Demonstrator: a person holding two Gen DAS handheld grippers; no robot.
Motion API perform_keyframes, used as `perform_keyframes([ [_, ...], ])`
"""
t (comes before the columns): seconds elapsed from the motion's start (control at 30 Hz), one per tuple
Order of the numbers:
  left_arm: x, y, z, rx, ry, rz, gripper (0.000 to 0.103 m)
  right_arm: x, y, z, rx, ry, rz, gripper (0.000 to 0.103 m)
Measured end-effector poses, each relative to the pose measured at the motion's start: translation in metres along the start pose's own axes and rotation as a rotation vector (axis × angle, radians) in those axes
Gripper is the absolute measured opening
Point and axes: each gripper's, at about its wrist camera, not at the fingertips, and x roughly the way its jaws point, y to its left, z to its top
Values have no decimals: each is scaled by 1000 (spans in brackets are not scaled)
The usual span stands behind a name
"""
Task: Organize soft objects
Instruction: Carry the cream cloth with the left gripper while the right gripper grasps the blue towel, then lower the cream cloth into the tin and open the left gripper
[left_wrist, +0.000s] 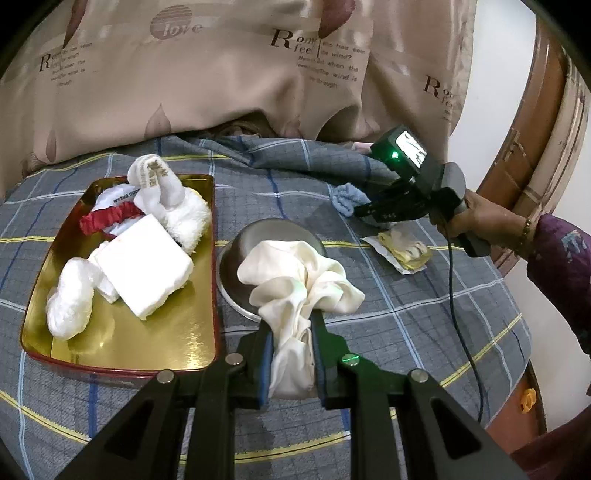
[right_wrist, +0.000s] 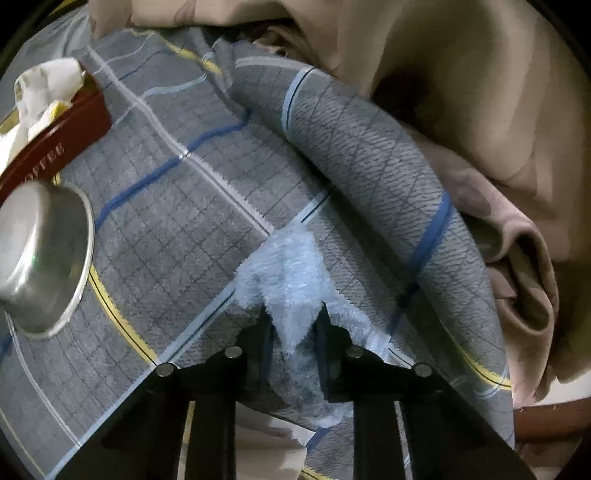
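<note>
Between the fingers of my left gripper (left_wrist: 291, 325) hangs a cream cloth (left_wrist: 299, 280), clenched at its gathered lower end while the rest billows out in soft folds over an upturned steel bowl (left_wrist: 258, 236). It looks silky and very light, the sort of fabric that slides, so I judge that a pinch on the bunched part holds better than one on a loose edge. Left of the bowl sits the gold-lined tin tray (left_wrist: 147, 343) with a red rim, already carrying a folded white pad (left_wrist: 144, 266), a fluffy white roll (left_wrist: 70, 295), rolled white socks (left_wrist: 159, 184), a plush white towel (left_wrist: 188, 225) and a red scrunchie (left_wrist: 110, 218). All of it rests on a grey checked bedspread (left_wrist: 406, 325) with yellow and blue lines. Farther right I see my right gripper (left_wrist: 362, 212) tipped down at a pale blue cloth (left_wrist: 347, 201), with a crinkly clear packet (left_wrist: 404, 251) lying nearby.

From the right wrist camera, my right gripper (right_wrist: 293, 314) is closed on that pale blue cloth (right_wrist: 291, 273), a ridge of it pinched up between the pads. The cloth lies on the bedspread (right_wrist: 177, 229) just below a thick fold of it. Its nap is fuzzy, like microfibre; it should be light, limp and grippy, and taking it by a raised ridge seems right. The bowl (right_wrist: 40, 251) and tray (right_wrist: 59, 140) show at the left.
</note>
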Motion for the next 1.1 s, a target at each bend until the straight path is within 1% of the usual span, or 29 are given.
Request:
perform_keyframes([
  [0.1,-2,0,0,2,-9,9,18,-16,0,4,74,-52,14,16],
  [0.17,-7,1,2,3,-20,14,18,-36,0,10,139,-110,79,16],
  [0.27,-16,5,6,1,-41,27,18,-59,11,19,198,-181,161,16],
  [0.37,-28,11,9,-3,-57,36,18,-82,35,28,234,-242,242,16],
  [0.4,-32,13,9,-3,-64,43,18,-88,46,31,249,-259,280,16],
  [0.5,-44,16,9,-5,-75,56,18,-96,73,42,260,-286,345,16],
  [0.57,-54,19,7,-7,-85,65,18,-97,96,47,258,-309,370,16],
  [0.67,-68,25,6,-8,-102,77,19,-113,130,35,276,-353,417,16],
  [0.73,-78,30,4,-10,-115,89,19,-120,141,21,305,-369,441,16],
  [0.87,-89,48,2,-35,-129,103,20,-137,168,-13,350,-400,443,16],
  [0.93,-90,57,0,-51,-126,109,20,-143,175,-33,385,-414,444,16],
  [1.0,-87,64,-2,-65,-121,111,20,-147,182,-53,444,-433,468,16],
  [1.1,-80,77,-5,-86,-112,118,20,-154,189,-79,501,-467,471,16],
])
